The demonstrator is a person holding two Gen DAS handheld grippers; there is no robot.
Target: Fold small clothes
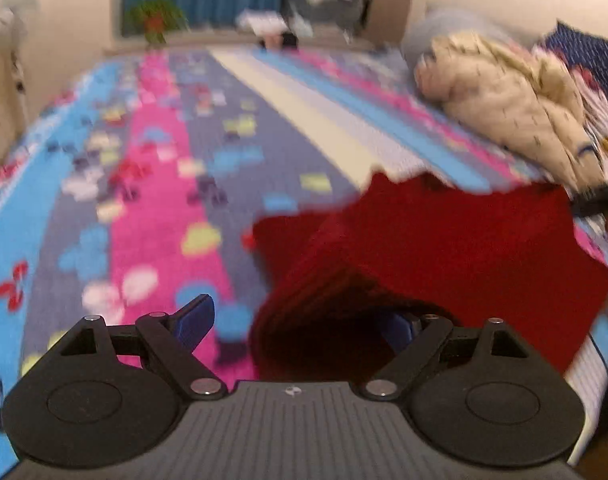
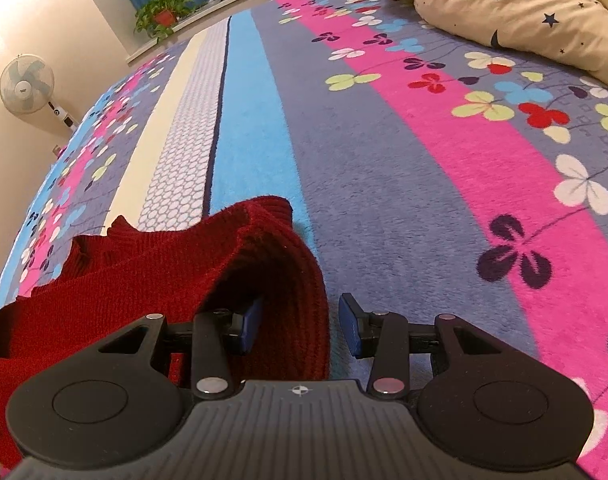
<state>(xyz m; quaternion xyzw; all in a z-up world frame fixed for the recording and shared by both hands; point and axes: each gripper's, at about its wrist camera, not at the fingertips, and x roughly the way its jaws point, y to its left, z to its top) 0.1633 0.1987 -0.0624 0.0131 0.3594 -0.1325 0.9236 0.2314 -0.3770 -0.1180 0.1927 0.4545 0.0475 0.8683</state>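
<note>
Striped floral bedspread (image 2: 384, 200), red knit garment (image 2: 152, 280) draped between spread left fingers (image 1: 196, 320), half-parted right fingers (image 2: 352, 324), grip unclear.

The left claw (image 1: 300, 324) is built of black plastic: two round discs flanking a ribbed grey centre plate marked with a small crosshair emblem. Black linkage bars are pinned with silver screws, and blue pads are carried on the fingers (image 1: 194, 318). The right claw (image 2: 300, 324) is made the same way, with blue-padded fingers (image 2: 352, 326).
</note>
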